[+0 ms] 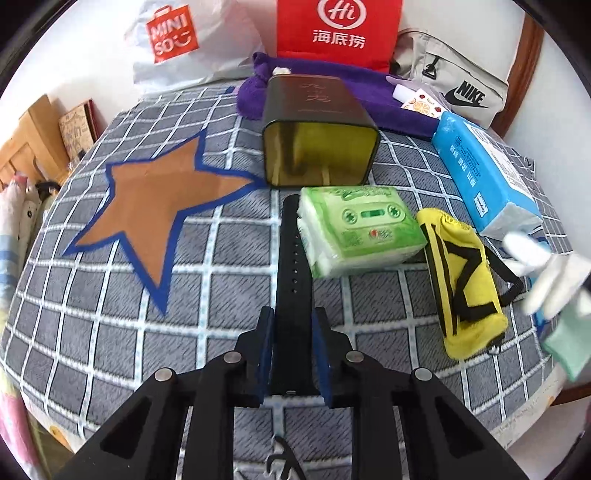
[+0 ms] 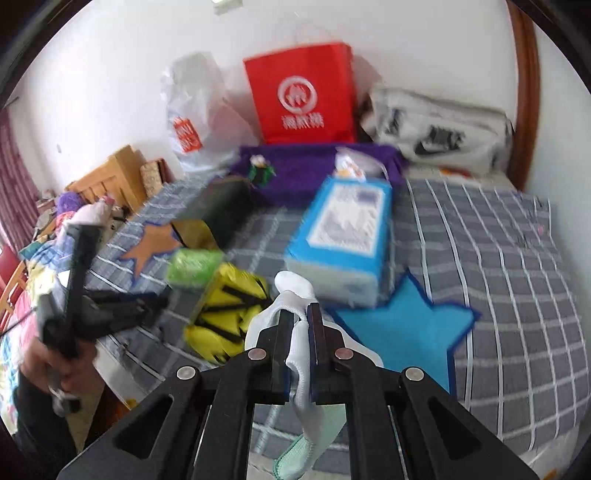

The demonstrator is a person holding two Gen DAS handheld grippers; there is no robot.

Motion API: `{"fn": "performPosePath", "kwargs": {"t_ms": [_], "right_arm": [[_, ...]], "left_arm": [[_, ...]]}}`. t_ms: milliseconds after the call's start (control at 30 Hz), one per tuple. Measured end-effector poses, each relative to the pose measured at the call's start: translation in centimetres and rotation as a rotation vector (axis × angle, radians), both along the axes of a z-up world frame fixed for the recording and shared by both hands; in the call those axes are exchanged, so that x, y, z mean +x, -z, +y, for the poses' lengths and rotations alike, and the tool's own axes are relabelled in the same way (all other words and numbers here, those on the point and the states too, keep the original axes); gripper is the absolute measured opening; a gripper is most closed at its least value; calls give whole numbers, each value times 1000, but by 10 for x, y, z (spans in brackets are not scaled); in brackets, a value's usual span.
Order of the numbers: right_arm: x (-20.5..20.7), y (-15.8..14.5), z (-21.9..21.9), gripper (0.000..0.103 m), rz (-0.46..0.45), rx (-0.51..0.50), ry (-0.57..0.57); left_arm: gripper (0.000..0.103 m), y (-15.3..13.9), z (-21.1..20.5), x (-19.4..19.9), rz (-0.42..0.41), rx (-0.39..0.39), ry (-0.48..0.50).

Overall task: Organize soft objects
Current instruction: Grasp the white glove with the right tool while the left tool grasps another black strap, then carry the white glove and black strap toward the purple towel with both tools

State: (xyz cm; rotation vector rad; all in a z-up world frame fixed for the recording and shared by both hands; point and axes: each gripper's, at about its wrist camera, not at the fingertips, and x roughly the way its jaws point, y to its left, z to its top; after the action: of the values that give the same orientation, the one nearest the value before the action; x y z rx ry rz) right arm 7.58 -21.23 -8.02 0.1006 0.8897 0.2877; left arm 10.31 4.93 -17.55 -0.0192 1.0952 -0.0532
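My left gripper is shut on a black strap that sticks forward over the checked bedspread. Ahead lie a green tissue pack, a yellow pouch, a blue tissue pack and an open dark tin. A brown star lies to the left. My right gripper is shut on a white and mint sock, held above the bed near a blue star. The sock also shows blurred in the left wrist view.
A purple towel, a red bag, a white Miniso bag and a grey Nike bag line the wall. Wooden furniture stands left of the bed. The left gripper's frame shows in the right wrist view.
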Motion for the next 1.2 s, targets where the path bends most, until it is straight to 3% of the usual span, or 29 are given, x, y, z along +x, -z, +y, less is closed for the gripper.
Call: {"fn": "performPosePath", "kwargs": {"t_ms": [200,300,367,433,533,567,700,800,900,933,1033,1200], "right_arm": [[-2,31,-1,17,59,-2,-17],[-2,37,-6,36,66,4,-8],[-3,37,-9,58,61,4,0],[-4,39,-12,65,49,-5,15],[-2,47,-16,68,66,-4,31],[0,52,-17,68,80,2,32],[7,71,-11,68,130,-23,38],[7,75,-4,58,111,-63,45],[8,74,-2,27,117,-98,46],[9,74,-3,12,124,-95,43],[10,70,-8,8,147,-61,44],[5,46,-15,8,111,-31,48]], "left_arm": [[21,1,11,-3,18,-40,2],[27,1,10,6,17,-47,2],[33,1,5,12,12,-43,11],[33,2,1,15,3,-13,13],[30,3,-7,18,-11,38,24],[20,3,-7,18,-19,39,28],[19,2,-3,19,-20,17,41],[19,0,4,20,-8,-31,13],[19,-3,8,19,2,-58,-23],[19,-4,10,18,1,-61,-31],[19,-9,14,15,-6,-79,-56],[19,-28,16,7,-41,-98,-65]]}}
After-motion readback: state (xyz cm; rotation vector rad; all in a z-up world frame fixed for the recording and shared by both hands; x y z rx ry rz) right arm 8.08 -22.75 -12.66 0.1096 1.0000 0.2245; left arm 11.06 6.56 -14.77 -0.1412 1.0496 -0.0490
